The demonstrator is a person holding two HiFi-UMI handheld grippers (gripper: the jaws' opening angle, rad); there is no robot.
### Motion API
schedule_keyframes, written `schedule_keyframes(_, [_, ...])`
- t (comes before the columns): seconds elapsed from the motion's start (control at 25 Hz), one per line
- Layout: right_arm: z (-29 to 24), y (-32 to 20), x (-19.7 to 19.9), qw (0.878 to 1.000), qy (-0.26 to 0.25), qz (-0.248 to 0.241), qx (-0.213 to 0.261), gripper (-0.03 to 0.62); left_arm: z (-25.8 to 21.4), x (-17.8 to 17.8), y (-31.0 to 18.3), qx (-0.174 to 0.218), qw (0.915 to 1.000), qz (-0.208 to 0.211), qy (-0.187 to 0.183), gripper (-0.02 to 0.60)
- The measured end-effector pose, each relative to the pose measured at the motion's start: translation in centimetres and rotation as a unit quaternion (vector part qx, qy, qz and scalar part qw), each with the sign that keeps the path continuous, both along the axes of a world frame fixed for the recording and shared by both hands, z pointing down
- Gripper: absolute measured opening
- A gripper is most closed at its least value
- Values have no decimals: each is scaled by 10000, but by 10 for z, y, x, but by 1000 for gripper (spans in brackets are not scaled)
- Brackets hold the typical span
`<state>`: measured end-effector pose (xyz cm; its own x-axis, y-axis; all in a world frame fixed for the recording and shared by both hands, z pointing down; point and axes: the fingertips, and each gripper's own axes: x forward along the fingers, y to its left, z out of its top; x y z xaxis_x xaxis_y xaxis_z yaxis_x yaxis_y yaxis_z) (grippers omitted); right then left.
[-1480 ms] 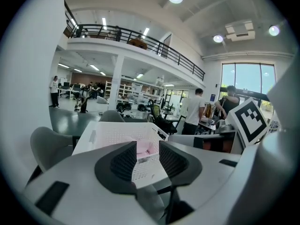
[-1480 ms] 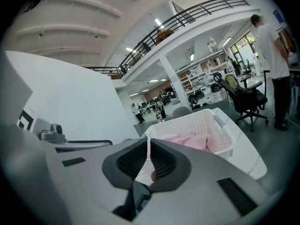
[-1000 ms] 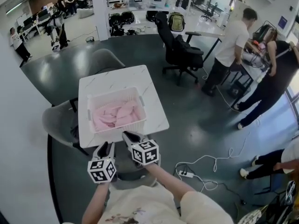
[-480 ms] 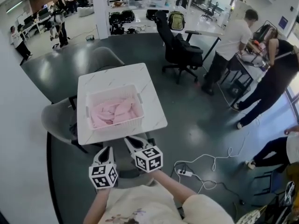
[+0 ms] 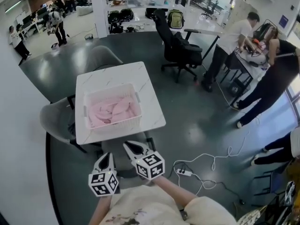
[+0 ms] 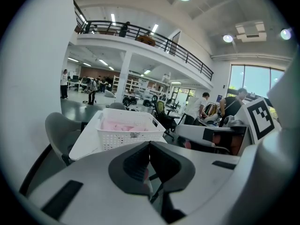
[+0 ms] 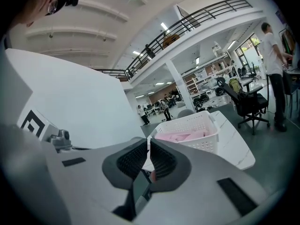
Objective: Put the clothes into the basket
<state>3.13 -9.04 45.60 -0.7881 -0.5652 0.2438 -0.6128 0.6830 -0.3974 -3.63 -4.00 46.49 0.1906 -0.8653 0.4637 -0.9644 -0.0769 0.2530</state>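
Two grippers hang side by side on the person's side of the table's near edge, both pointing toward it and touching nothing on it. The left gripper [image 5: 107, 155] has just been closing its jaws. In the left gripper view the left gripper [image 6: 149, 145] shows its dark pads meeting, with nothing caught between them. The right gripper [image 5: 128, 146] sits slightly ahead of the left one and nearer the table edge. In the right gripper view the right gripper [image 7: 149, 141] likewise has its jaws drawn together and empty. The white marble-patterned table [image 5: 112, 75] carries a white perforated plastic laundry basket [image 5: 114, 124], which stands on the half nearest the person, close to the near edge and somewhat toward the left edge. The pink clothes [image 5: 113, 110] lie crumpled inside the basket, below its rim. A grey shell chair [image 5: 53, 120] stands against the table's left edge, a second grey chair [image 5: 104, 58] stands at the far edge, and a third chair seat [image 5: 123, 159] lies under the grippers by the near edge. On the dark floor to the right a white power strip [image 5: 182, 172] lies with its cable [image 5: 213, 159] looping away. Farther off stand a black office chair [image 5: 180, 50] and two people [image 5: 230, 45] bent over a desk.
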Motion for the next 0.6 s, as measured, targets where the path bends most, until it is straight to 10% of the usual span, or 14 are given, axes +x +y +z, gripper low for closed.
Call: schedule_keyframes(0.6, [-4, 5, -2, 9996, 135, -162, 187, 18, -1, 12, 3, 20, 9999, 118, -47, 9])
